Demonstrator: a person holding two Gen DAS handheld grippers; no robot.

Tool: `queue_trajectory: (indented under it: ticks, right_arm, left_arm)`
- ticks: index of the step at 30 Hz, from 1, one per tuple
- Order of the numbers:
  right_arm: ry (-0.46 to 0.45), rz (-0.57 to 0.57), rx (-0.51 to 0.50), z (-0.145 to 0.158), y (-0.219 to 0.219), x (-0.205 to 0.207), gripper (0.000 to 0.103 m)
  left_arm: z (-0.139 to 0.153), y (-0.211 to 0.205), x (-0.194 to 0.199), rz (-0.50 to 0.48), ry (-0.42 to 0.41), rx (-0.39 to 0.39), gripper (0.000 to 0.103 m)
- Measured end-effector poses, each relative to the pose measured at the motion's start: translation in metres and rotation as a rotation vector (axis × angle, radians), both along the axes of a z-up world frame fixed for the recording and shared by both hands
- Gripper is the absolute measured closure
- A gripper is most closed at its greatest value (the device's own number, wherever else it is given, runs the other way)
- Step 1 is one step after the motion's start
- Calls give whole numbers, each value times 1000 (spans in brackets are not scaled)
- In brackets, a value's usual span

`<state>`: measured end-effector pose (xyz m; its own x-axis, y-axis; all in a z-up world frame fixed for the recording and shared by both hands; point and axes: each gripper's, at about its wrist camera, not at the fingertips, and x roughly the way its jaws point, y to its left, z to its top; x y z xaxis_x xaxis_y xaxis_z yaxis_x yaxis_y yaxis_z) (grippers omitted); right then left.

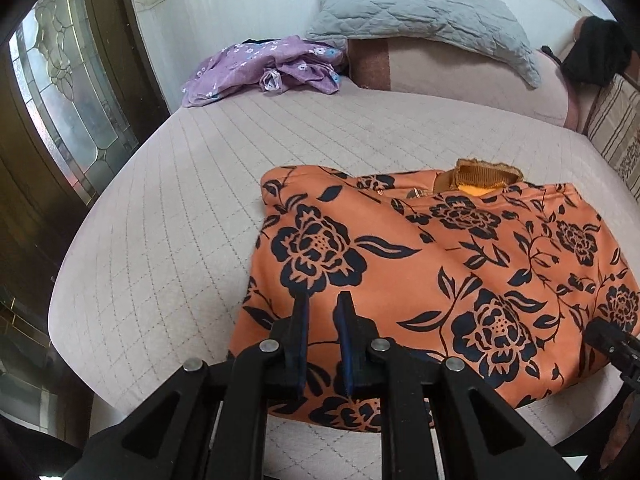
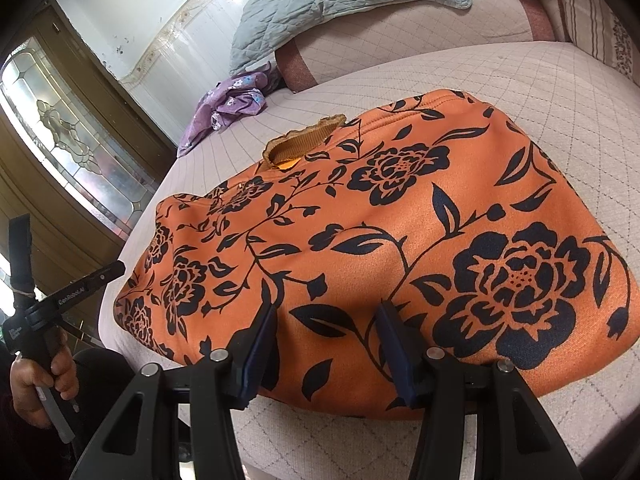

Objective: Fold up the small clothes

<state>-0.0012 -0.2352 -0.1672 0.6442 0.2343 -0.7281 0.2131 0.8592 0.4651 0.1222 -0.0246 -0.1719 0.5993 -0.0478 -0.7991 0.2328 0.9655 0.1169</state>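
My left fingers (image 1: 323, 304) nearly closed, empty; right fingers (image 2: 326, 316) half open, empty, over orange floral garment (image 2: 360, 220) on bed (image 1: 168, 200); purple cloth (image 1: 264, 68) at 11 o'clock

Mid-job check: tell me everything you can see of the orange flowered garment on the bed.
The orange garment is a smooth, thick-looking knit printed with dark navy flowers, leaves and vines. It lies folded into a rough rectangle, slightly puffy, flat on the quilted pale bed cover. A ribbed brown collar with a frilled edge sticks out at the far side, showing yellow-orange lining inside. Its near edge sits close to the mattress edge. Whether either hand-held gripper touches it cannot be told.
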Motion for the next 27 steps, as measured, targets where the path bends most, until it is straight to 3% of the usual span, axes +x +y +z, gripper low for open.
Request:
queue_trajectory:
  ticks: [7,10,12,15,19,20,23,25,27]
  right_arm:
    - [1,1,11,1,-1,0,47]
    - [1,0,17,1,-3,0,47]
    - [2,-1,20,1,-3,0,47]
    - [4,-4,25,1,-4,0,47]
    - [7,-5,36,0,-5,1,47]
    - [7,-5,40,0,-5,1,47]
    - [8,-4,48,0,-6,1,47]
    - [9,-3,54,0,-7,1,47]
    - [10,-3,62,0,-8,1,47]
  left_arm:
    - [-43,-2,7,31,70,97,87]
    - [-42,-9,2,14,45,144,86]
    - [-36,-11,4,27,71,125,86]
    - [-23,-14,10,19,109,16,86]
    - [-8,-50,18,-45,70,7,85]
    - [-8,-58,21,-59,71,-5,79]
    - [-22,-79,38,-51,118,-5,72]
    - [-46,-87,54,-31,190,24,68]
    - [-53,-87,59,-19,167,35,63]
